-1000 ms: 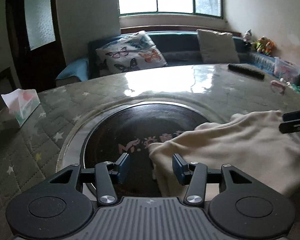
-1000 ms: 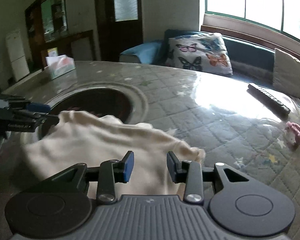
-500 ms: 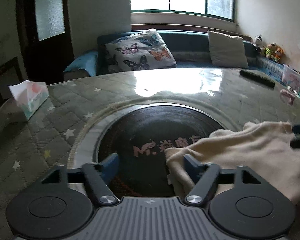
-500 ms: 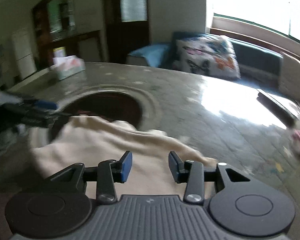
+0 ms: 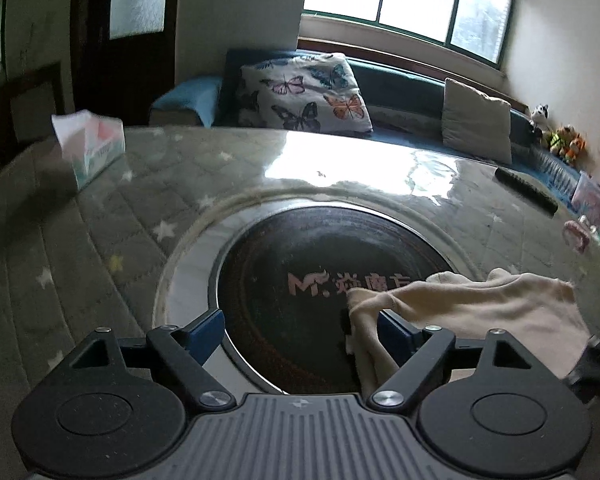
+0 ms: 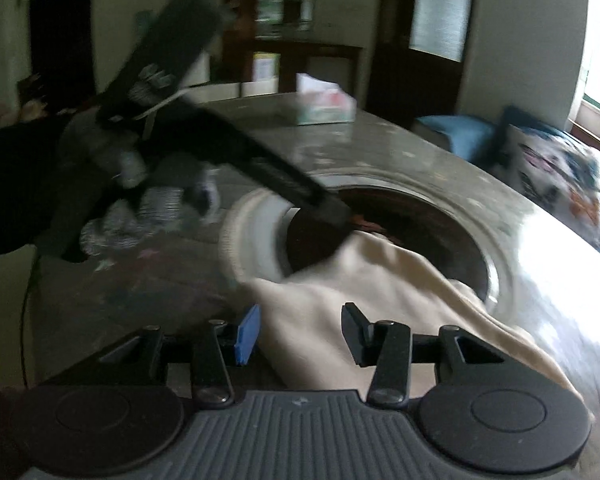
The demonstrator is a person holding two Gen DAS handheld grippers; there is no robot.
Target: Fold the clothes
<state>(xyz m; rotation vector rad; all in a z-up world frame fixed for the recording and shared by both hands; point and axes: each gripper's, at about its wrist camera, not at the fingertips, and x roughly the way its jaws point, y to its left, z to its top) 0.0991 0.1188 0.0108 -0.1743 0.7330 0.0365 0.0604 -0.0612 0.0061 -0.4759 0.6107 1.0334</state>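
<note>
A cream garment [image 5: 488, 304] lies rumpled on the round table, partly over the dark centre disc [image 5: 300, 248]. My left gripper [image 5: 300, 332] stands open wide; the garment's near corner hangs beside its right finger [image 5: 396, 334], with no pad pressing on it. In the right wrist view the garment [image 6: 360, 280] spreads under and between the fingers of my right gripper [image 6: 300, 334], whose jaws are opening and do not pinch the cloth. The left gripper [image 6: 328, 208] shows there as a blurred black tool in a gloved hand [image 6: 112, 160], its tips at the garment's far edge.
The table [image 5: 80, 240] has a quilted star cover under glass. A tissue box [image 5: 92, 144] stands far left, a remote control [image 5: 526, 192] and a small pink item [image 5: 576, 234] far right. A sofa with a butterfly cushion [image 5: 300, 96] lies behind.
The left jaws have spread wide off the garment's corner. The right gripper has swung left and rolled, so its view now faces the left gripper, and its jaws stand a little wider.
</note>
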